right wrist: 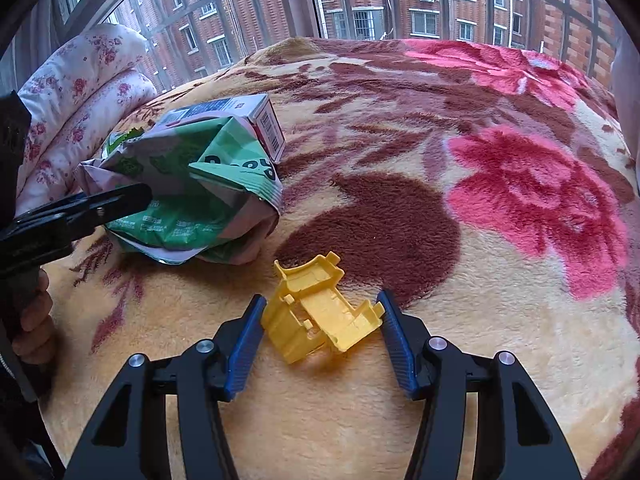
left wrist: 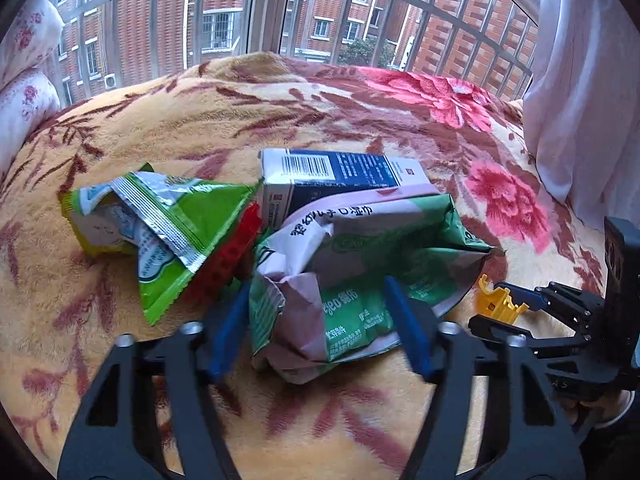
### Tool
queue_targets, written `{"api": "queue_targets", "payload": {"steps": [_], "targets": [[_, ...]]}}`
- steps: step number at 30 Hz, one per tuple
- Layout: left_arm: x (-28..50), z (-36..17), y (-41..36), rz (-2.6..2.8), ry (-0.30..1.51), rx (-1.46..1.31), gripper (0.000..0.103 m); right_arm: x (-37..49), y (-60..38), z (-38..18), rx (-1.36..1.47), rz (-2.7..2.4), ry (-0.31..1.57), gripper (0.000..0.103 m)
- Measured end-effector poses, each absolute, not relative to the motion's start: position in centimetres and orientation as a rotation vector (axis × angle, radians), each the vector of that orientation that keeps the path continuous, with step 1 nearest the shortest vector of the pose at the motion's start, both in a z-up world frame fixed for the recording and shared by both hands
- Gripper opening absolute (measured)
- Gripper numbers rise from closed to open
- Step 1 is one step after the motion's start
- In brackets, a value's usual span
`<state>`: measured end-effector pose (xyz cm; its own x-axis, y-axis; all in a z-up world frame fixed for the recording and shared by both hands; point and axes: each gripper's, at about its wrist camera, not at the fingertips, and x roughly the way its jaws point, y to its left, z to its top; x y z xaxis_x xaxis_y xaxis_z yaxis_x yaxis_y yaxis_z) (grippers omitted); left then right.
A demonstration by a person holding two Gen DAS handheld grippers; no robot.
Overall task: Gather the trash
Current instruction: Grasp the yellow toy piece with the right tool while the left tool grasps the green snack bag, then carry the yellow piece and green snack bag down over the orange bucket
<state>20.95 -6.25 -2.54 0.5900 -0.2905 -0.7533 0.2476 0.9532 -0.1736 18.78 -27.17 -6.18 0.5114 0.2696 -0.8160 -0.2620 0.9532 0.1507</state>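
On the floral blanket (left wrist: 280,112) lies a crumpled green and white bag (left wrist: 360,240). My left gripper (left wrist: 318,288) has a blue pad against each side of it and is shut on it. Behind the bag lies a blue and white carton (left wrist: 340,172). To its left are a green snack wrapper (left wrist: 176,232) and a red plastic piece (left wrist: 232,256). A yellow plastic piece (right wrist: 320,320) rests on the blanket, with my right gripper (right wrist: 320,298) shut on it, both pads touching its ends. The right wrist view also has the bag (right wrist: 188,184) and the carton (right wrist: 264,120).
A rolled flowered quilt (left wrist: 24,80) lies at the left end of the bed. A white curtain (left wrist: 580,80) hangs at the right. Behind the bed is a barred window (left wrist: 272,8). A hand (right wrist: 36,324) holds the left gripper's handle.
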Motion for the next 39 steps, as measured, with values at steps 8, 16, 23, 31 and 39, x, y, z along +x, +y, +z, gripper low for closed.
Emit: {"api": "queue_targets", "payload": {"steps": [8, 16, 23, 31, 39], "targets": [[20.7, -2.8, -5.6, -0.296, 0.861, -0.089, 0.028, 18.8, -26.9, -6.3, -0.007, 0.311, 0.978, 0.056], [17.0, -0.3, -6.5, -0.25, 0.787, -0.014, 0.024, 18.1, -27.7, -4.9, 0.022, 0.277, 0.938, 0.056], [13.7, 2.2, -6.9, -0.195, 0.719, 0.051, 0.023, 15.7, -27.2, -3.2, 0.012, 0.267, 0.917, 0.056], [9.9, 4.6, -6.7, -0.177, 0.652, 0.081, 0.023, 11.4, -26.6, -1.2, 0.007, 0.272, 0.884, 0.056], [6.1, 6.2, -5.8, -0.166, 0.603, 0.083, 0.023, 7.0, -25.9, 0.5, -0.012, 0.277, 0.859, 0.056]]}}
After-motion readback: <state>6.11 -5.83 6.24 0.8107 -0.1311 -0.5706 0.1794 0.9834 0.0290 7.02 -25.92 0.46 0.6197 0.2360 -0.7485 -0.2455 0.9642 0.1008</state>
